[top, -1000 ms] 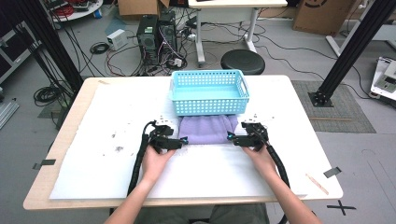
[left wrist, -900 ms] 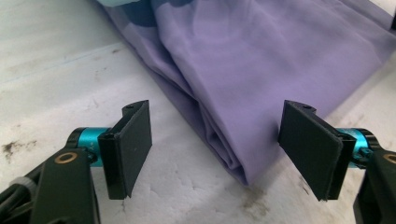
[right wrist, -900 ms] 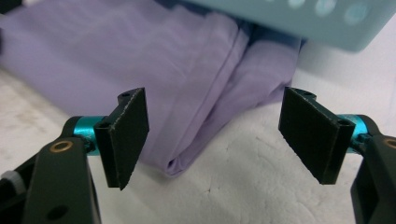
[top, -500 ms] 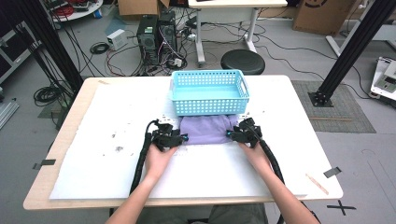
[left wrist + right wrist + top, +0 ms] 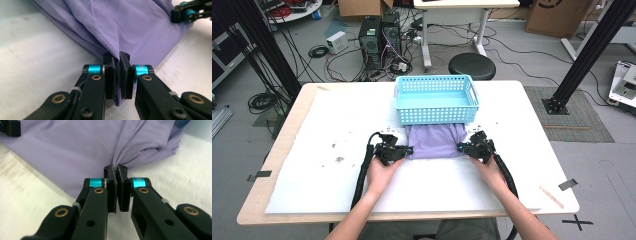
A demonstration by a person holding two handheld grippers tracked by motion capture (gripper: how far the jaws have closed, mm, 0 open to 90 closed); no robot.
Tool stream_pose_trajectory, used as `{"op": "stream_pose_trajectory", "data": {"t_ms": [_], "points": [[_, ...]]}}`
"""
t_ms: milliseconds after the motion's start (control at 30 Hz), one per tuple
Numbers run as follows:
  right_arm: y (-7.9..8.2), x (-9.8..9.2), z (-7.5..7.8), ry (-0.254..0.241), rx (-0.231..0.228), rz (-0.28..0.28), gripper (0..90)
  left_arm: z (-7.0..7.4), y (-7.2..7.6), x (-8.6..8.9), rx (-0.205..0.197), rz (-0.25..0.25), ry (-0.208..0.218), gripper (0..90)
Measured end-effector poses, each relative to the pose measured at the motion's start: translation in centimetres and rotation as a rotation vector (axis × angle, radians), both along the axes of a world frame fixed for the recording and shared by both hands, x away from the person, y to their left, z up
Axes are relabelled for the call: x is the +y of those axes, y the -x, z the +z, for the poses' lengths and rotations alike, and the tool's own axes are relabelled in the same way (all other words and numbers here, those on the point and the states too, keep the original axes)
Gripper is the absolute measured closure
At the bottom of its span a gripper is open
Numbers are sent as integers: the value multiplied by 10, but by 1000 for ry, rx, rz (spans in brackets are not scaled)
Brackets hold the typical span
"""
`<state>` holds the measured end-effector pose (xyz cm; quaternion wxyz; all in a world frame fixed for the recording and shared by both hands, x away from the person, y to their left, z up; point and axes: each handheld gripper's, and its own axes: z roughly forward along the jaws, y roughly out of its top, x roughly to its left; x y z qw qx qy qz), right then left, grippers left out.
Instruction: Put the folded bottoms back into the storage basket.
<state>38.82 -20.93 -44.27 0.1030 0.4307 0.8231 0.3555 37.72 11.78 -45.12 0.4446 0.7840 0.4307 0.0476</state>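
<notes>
Now my left tool [image 5: 117, 56] and right tool [image 5: 115, 169] have just closed, each pinching a side edge of the purple cloth [image 5: 434, 141] lying on the worktop [image 5: 522, 125] before the blue basket [image 5: 436, 100]: light, limp, slippery, likely best gripped by bunched folds.

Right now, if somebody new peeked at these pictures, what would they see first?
Probably the purple cloth lying in the middle of the white table, pinched at its two near corners. The left gripper and the right gripper have just been closing and each now clamps a fold of it. Just behind the cloth stands a bright blue basket with holes in its walls.
</notes>
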Motion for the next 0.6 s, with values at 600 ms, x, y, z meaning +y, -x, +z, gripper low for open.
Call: {"op": "stream_pose_trajectory", "data": {"t_ms": [600], "points": [[82,-19,-3,-26,-23,69,880,-1,66,-1,18,-139,18,841]]}}
